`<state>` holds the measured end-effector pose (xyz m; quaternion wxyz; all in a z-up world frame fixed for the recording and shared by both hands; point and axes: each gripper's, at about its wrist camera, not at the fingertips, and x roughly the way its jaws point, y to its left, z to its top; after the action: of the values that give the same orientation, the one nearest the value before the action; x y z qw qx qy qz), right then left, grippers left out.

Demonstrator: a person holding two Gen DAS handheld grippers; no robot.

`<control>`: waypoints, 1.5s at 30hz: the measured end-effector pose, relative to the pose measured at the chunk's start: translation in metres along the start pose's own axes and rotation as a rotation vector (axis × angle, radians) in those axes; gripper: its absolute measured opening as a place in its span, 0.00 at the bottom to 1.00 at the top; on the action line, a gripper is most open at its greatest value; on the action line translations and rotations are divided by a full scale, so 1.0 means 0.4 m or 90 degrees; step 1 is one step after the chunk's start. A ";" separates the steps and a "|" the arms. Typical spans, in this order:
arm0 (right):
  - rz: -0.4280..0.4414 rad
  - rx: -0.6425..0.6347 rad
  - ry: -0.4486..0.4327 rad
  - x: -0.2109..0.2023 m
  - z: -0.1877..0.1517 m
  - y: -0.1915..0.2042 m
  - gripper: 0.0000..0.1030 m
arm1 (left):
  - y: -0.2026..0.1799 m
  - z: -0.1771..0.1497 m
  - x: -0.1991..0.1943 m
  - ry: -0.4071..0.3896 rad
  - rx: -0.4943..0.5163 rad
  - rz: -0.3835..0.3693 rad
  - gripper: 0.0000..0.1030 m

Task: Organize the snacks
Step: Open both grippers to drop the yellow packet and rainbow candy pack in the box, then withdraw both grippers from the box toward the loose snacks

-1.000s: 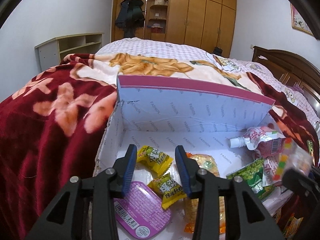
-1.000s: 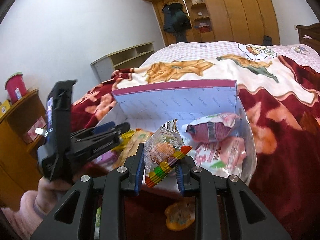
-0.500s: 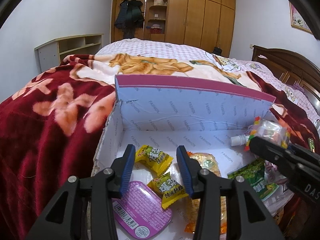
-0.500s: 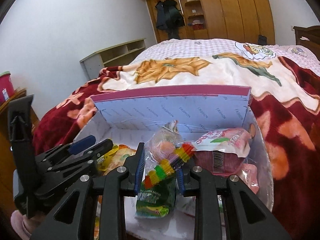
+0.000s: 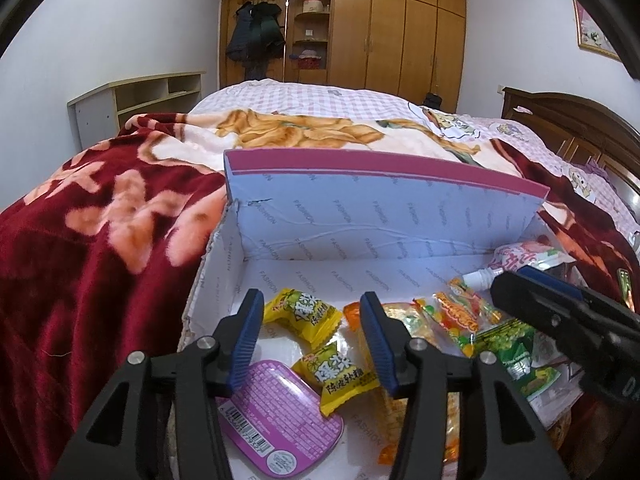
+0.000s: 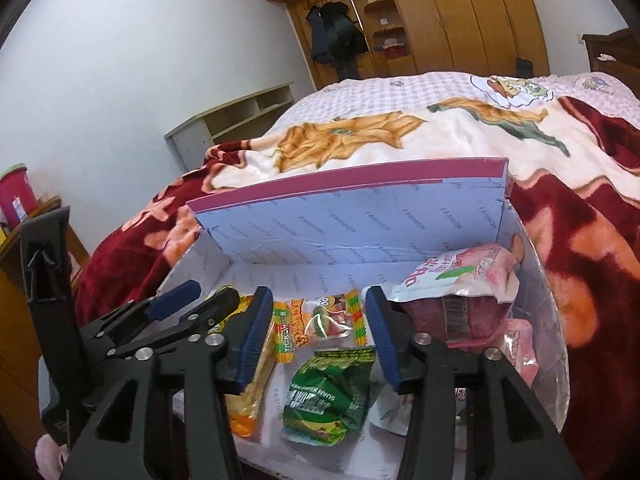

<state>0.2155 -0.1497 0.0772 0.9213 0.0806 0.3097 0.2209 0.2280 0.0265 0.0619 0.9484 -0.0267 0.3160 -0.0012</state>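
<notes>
On the bed, the open box (image 6: 352, 232) holds many snacks: gummy bag (image 6: 320, 322), green packet (image 6: 328, 396), pink pouch (image 6: 464, 280), yellow candies (image 5: 308, 312), purple tin (image 5: 280, 420). Right gripper (image 6: 316, 344): jaws just opened, spread, gummy bag lying loose beneath. Left gripper (image 5: 310, 344): jaws widening, nothing pinched. Sorting looks mostly done; whether snacks remain outside, I cannot tell.

— What's in the box (image 6: 400, 216)?

— I see a clear gummy pack (image 6: 320, 322) lying flat mid-floor, a green packet (image 6: 326, 396) toward the near edge, and a pink pouch (image 6: 460, 280) against the right wall.

— Left side?

— Two yellow candies (image 5: 316, 336) and a purple tin (image 5: 280, 416), probably face-down.
</notes>
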 end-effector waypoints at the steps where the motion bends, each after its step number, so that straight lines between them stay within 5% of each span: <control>1: 0.000 -0.002 -0.002 -0.002 -0.003 0.003 0.52 | 0.002 0.000 0.000 -0.001 0.000 0.002 0.53; 45: -0.018 0.020 -0.018 -0.223 -0.108 0.024 0.52 | 0.019 -0.113 -0.261 0.019 -0.029 -0.017 0.54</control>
<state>0.1224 -0.1817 0.0932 0.9272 0.0936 0.3014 0.2016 0.1173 0.0337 0.0882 0.9426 -0.0526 0.3297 -0.0072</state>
